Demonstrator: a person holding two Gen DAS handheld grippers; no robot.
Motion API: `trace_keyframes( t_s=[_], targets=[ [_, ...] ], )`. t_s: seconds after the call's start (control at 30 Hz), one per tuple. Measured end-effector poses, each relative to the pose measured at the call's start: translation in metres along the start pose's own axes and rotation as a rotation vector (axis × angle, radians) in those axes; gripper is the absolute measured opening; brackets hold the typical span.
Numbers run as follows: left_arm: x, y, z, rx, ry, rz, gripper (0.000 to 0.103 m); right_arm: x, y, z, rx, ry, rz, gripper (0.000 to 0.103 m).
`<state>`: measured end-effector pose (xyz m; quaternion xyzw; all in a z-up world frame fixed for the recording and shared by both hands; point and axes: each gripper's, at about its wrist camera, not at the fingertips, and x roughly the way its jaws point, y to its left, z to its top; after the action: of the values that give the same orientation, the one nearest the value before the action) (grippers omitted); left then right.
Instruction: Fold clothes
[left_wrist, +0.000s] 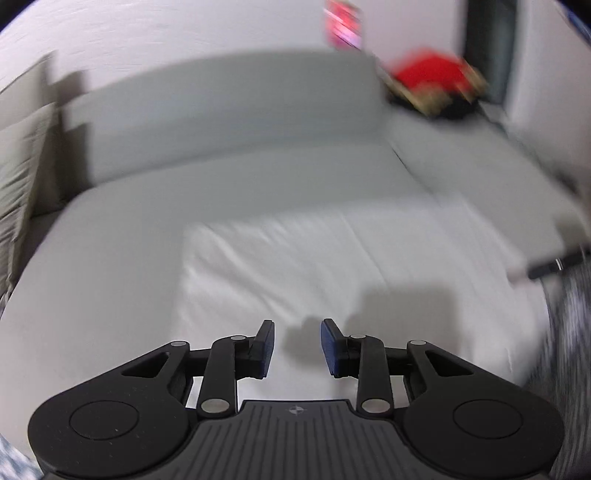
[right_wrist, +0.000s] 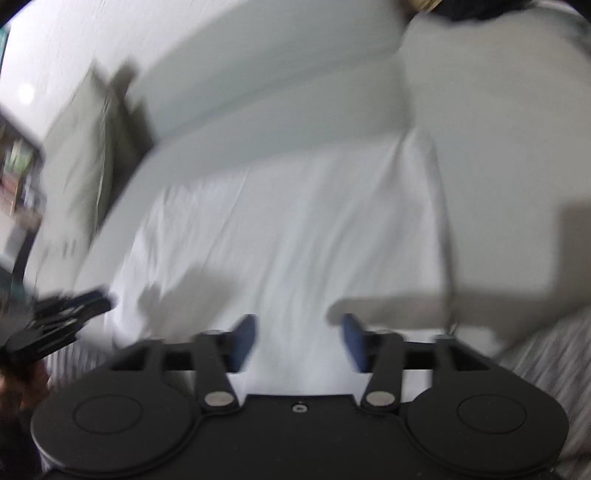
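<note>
My left gripper (left_wrist: 297, 345) hangs over the near part of a white garment (left_wrist: 332, 273), its blue-padded fingers (left_wrist: 266, 347) set apart with nothing between them. My right gripper (right_wrist: 299, 341) is also spread wide and empty, its pads (right_wrist: 243, 341) hovering above the same cloth (right_wrist: 280, 236).

The garment lies flat on the seat of a pale grey sofa (left_wrist: 229, 110), spread out toward the backrest. From the left wrist view it reads as a broad, roughly rectangular white sheet of fabric, with a clean left edge, a squared far-left corner, and a straight crease or seam running diagonally across its right half. Fine parallel wrinkles cross the surface. From the right wrist view its right edge runs straight from near my fingers toward the backrest, and the left edge is more rumpled. Both views are blurred, so I cannot tell what kind of garment it is, or pick out sleeves or a collar.

Shadows of my grippers fall on the cloth just ahead of the fingers. In the right wrist view my left gripper (right_wrist: 70, 310) shows at the left border, beside the garment's left edge. A grey-green cushion (right_wrist: 85, 147) leans at the sofa's left end. Something red (left_wrist: 428, 72) sits blurred past the sofa's far right corner. A striped grey fabric (right_wrist: 554, 354) shows at the lower right.
</note>
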<state>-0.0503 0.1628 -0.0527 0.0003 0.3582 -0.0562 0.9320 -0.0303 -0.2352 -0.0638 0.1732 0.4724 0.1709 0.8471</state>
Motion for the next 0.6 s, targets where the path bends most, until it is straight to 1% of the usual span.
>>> trace_keyframes(
  t_s=[0.07, 0.13, 0.23, 0.3, 0.33, 0.4, 0.43, 0.5, 0.57, 0.6],
  targets=[
    [0.015, 0.013, 0.017, -0.054, -0.025, 0.017, 0.033, 0.009, -0.017, 0.025, 0.077, -0.062, -0.020, 0.060],
    [0.041, 0.017, 0.035, -0.079, -0.012, 0.045, 0.033, 0.023, -0.036, 0.050, 0.177, -0.095, -0.026, 0.060],
    [0.082, 0.008, 0.041, -0.051, 0.050, 0.067, 0.033, 0.042, -0.062, 0.083, 0.282, -0.109, -0.027, 0.057],
    [0.109, 0.001, 0.043, -0.026, 0.094, 0.080, 0.032, 0.057, -0.076, 0.098, 0.331, -0.093, -0.071, 0.056],
    [0.123, -0.003, 0.043, -0.014, 0.116, 0.087, 0.032, 0.064, -0.083, 0.101, 0.352, -0.078, -0.070, 0.056],
    [0.146, -0.011, 0.038, 0.015, 0.199, 0.108, 0.032, 0.077, -0.096, 0.104, 0.391, -0.042, -0.046, 0.057],
    [0.151, -0.015, 0.035, 0.045, 0.217, 0.117, 0.032, 0.080, -0.100, 0.103, 0.403, -0.029, -0.028, 0.057],
    [0.156, -0.023, 0.030, 0.123, 0.223, 0.132, 0.033, 0.083, -0.105, 0.102, 0.421, -0.009, 0.010, 0.057],
    [0.156, -0.025, 0.027, 0.143, 0.220, 0.135, 0.034, 0.085, -0.110, 0.100, 0.438, 0.011, 0.048, 0.057],
    [0.157, -0.023, 0.027, 0.129, 0.221, 0.132, 0.034, 0.087, -0.112, 0.099, 0.447, 0.022, 0.068, 0.055]
  ],
)
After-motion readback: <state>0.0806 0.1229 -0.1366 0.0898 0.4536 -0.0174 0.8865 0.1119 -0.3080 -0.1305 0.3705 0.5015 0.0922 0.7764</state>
